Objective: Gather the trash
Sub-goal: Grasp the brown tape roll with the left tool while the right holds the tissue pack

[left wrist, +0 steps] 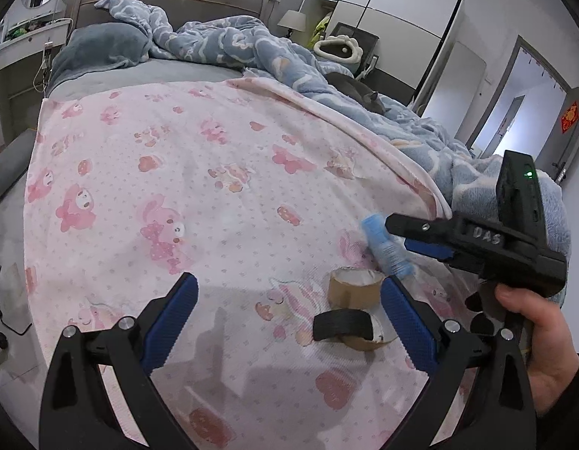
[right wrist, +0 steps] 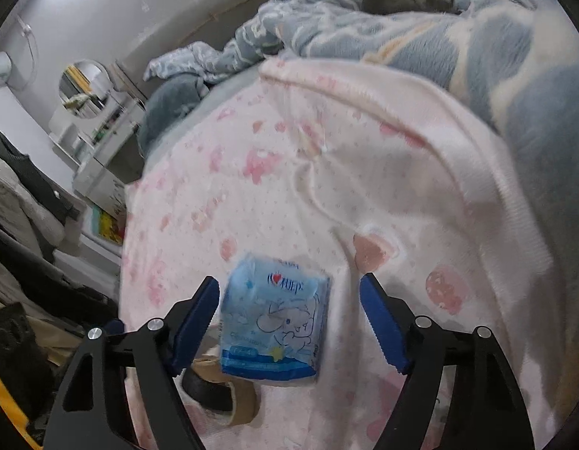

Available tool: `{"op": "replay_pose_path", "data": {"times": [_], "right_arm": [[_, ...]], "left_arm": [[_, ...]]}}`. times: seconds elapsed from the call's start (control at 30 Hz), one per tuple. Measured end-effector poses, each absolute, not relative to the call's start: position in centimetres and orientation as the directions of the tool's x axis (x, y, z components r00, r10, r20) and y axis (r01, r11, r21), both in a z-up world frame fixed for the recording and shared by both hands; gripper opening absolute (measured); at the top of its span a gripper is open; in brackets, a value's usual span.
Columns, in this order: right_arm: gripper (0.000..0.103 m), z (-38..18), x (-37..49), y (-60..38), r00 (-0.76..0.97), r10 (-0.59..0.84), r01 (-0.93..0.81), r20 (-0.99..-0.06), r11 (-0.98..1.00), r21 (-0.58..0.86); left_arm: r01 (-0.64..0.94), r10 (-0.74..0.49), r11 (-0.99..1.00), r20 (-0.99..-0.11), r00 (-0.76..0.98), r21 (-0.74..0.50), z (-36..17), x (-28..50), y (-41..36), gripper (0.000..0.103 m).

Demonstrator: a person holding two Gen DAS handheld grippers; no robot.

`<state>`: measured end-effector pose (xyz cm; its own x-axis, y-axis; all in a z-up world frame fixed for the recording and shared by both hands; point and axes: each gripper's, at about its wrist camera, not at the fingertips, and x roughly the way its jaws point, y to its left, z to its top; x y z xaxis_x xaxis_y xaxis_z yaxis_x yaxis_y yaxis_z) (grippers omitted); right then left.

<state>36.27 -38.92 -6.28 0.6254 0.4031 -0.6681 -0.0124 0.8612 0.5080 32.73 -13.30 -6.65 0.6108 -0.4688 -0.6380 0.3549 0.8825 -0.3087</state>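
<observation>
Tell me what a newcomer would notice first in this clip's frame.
The right gripper, jaws open around a blue tissue pack on the pink cartoon blanket. Just beside it lie two brown tape rolls, one under a black strap. A grey cat rests on the blue comforter behind.

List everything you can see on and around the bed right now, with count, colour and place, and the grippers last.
Tissue pack: one, blue, on the pink blanket between the right jaws.
Tape rolls: two, brown, on the blanket near the pack; one standing clear, one under a black strap.
Black strap: one, lying over the nearer roll.
Pink blanket: one, cartoon print, spread over the bed.
Blue blanket: one, rumpled, along the far side.
Pillow: one, grey-blue, at the headboard.
Cat: one, grey, lying on the blue blanket.
Lamp: one, beside the headboard.
Left gripper: jaws open, above the blanket.
Right gripper: jaws open around the pack.
</observation>
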Motion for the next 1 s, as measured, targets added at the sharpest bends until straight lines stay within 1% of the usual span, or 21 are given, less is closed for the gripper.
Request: {"op": "replay_pose_path", "data": {"times": [0.17, 0.37, 0.57, 0.7, 0.77, 0.87, 0.97, 1.0], "right_arm": [[0.077, -6.8, 36.4, -38.4, 0.600, 0.444, -0.039, -0.665, 0.847, 0.530], [0.077, -8.2, 36.6, -38.0, 0.549, 0.444, -0.032, -0.709, 0.858, 0.512], [0.077, -7.4, 36.4, -37.7, 0.579, 0.429, -0.063, -0.693, 0.871, 0.487], [0.074, -7.1, 36.5, -37.3, 0.589, 0.447, -0.102, -0.673, 0.868, 0.487], [0.073, -7.4, 36.7, -37.0, 0.572, 0.445, -0.102, -0.689, 0.872, 0.479], [0.070, -8.3, 37.0, -36.7, 0.540, 0.431, -0.087, -0.723, 0.883, 0.462], [0.062, -8.5, 37.0, -36.7, 0.538, 0.420, -0.085, -0.731, 0.890, 0.449], [0.057, -8.4, 37.0, -36.9, 0.543, 0.420, -0.083, -0.728, 0.889, 0.451]], "left_arm": [[0.368, -0.476, 0.878, -0.634, 0.610, -0.305, -6.7, 32.6, -14.3, 0.099], [0.419, -0.492, 0.864, -0.641, 0.589, -0.277, -7.0, 32.3, -15.9, 0.099], [0.497, -0.484, 0.846, -0.668, 0.565, -0.193, -7.5, 31.6, -18.3, 0.099], [0.495, -0.486, 0.845, -0.677, 0.553, -0.202, -8.1, 31.9, -18.5, 0.099], [0.491, -0.488, 0.846, -0.677, 0.551, -0.210, -8.2, 32.0, -18.5, 0.099], [0.485, -0.490, 0.847, -0.676, 0.551, -0.218, -8.3, 32.4, -18.4, 0.099], [0.480, -0.498, 0.845, -0.677, 0.542, -0.236, -8.5, 32.9, -18.3, 0.099], [0.481, -0.500, 0.843, -0.678, 0.539, -0.239, -8.5, 33.0, -18.4, 0.099]]}}
